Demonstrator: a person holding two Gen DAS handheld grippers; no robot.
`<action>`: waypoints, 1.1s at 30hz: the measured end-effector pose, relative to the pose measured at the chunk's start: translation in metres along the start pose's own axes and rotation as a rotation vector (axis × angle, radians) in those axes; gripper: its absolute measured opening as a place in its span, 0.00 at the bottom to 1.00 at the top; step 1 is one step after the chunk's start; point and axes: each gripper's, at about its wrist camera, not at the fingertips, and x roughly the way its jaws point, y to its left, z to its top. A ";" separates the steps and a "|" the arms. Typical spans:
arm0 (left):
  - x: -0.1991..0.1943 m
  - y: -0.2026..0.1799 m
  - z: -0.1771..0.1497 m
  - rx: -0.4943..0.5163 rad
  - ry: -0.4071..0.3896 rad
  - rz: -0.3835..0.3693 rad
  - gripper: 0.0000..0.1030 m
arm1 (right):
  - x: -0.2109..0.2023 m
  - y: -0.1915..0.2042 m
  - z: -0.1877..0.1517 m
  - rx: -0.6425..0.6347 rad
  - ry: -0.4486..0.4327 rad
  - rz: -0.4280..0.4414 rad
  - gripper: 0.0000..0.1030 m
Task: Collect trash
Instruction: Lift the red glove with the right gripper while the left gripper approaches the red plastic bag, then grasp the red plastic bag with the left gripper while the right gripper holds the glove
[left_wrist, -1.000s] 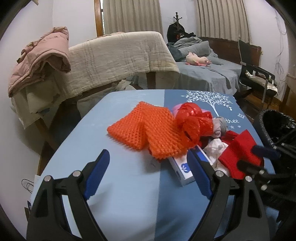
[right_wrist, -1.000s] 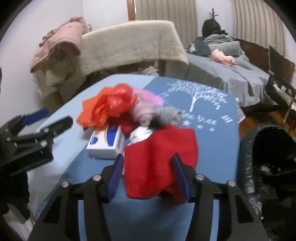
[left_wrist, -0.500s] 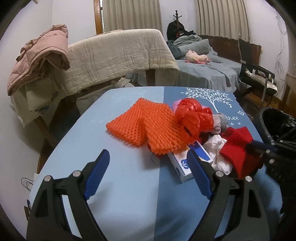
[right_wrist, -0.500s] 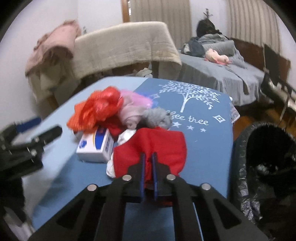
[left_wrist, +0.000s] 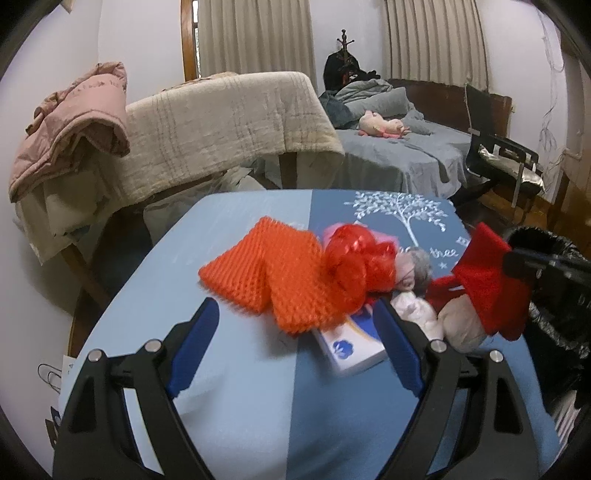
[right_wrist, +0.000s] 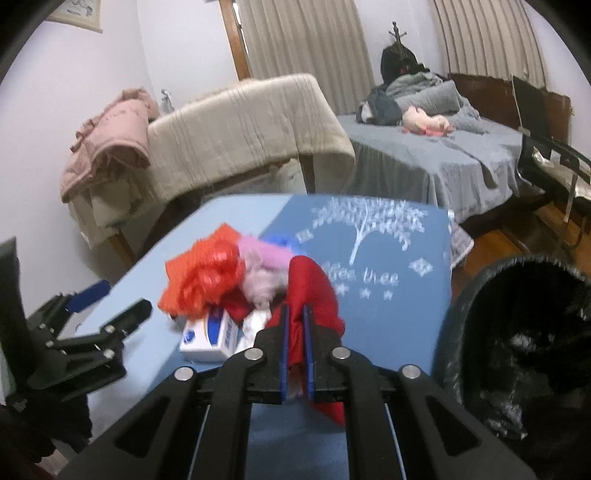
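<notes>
My right gripper (right_wrist: 295, 317) is shut on a red cloth (right_wrist: 314, 288) and holds it lifted above the blue table (right_wrist: 369, 266); the cloth also shows in the left wrist view (left_wrist: 487, 280). A trash pile lies on the table: orange foam netting (left_wrist: 266, 273), a red plastic bag (left_wrist: 354, 266), a white and blue box (left_wrist: 351, 347), crumpled white tissue (left_wrist: 417, 314) and pink and grey bits (left_wrist: 417, 266). My left gripper (left_wrist: 299, 347) is open and empty, just in front of the netting. A black-lined trash bin (right_wrist: 524, 325) stands right of the table.
A chair draped with a beige blanket (left_wrist: 229, 122) and a pink jacket (left_wrist: 74, 122) stands behind the table. A bed (left_wrist: 406, 151) with a pink plush toy is at the back. A black chair (left_wrist: 506, 158) stands at the right.
My right gripper closed on the red cloth and lifted it off the pile, toward the bin side. My left gripper stayed open and edged closer to the netting.
</notes>
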 end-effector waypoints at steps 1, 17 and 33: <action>0.000 -0.001 0.003 -0.002 -0.004 -0.004 0.80 | -0.004 0.000 0.006 -0.004 -0.013 0.001 0.07; 0.012 -0.015 0.021 0.008 -0.030 -0.039 0.75 | 0.001 -0.024 0.030 0.051 -0.023 -0.011 0.07; 0.077 -0.045 0.017 0.053 0.030 -0.129 0.35 | 0.035 -0.037 0.003 0.067 0.082 -0.027 0.11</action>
